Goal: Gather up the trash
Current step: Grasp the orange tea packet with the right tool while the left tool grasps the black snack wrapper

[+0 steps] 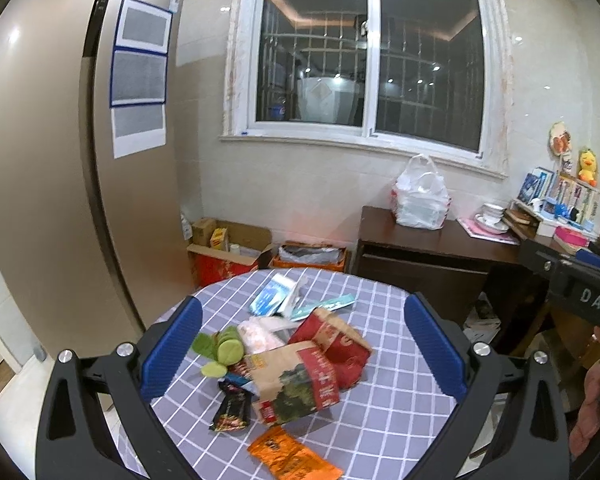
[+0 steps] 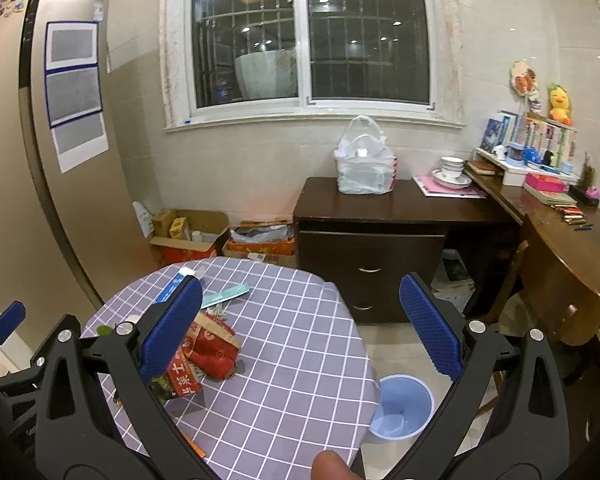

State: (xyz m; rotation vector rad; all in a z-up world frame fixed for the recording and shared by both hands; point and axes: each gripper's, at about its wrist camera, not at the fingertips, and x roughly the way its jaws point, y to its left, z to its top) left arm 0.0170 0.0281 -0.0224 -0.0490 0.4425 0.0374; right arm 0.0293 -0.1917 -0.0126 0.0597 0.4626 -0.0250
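Note:
A pile of trash lies on the round table with a purple checked cloth (image 1: 380, 400): a red and brown paper bag (image 1: 300, 376), a black wrapper (image 1: 230, 414), an orange wrapper (image 1: 292, 458), green leaves (image 1: 224, 350), a white plastic bag (image 1: 260, 332) and blue packets (image 1: 276, 294). My left gripper (image 1: 304, 352) is open above the pile, empty. My right gripper (image 2: 300, 328) is open and empty over the table's right part (image 2: 284, 320); the paper bag (image 2: 210, 350) lies by its left finger. A light blue bin (image 2: 400, 406) stands on the floor right of the table.
A tall fridge (image 1: 52, 160) stands left. Cardboard boxes (image 1: 228, 252) sit on the floor behind the table. A dark cabinet (image 2: 380, 240) with a white plastic bag (image 2: 366, 160) stands under the window. A cluttered wooden desk (image 2: 560, 232) and chair (image 2: 556, 300) are on the right.

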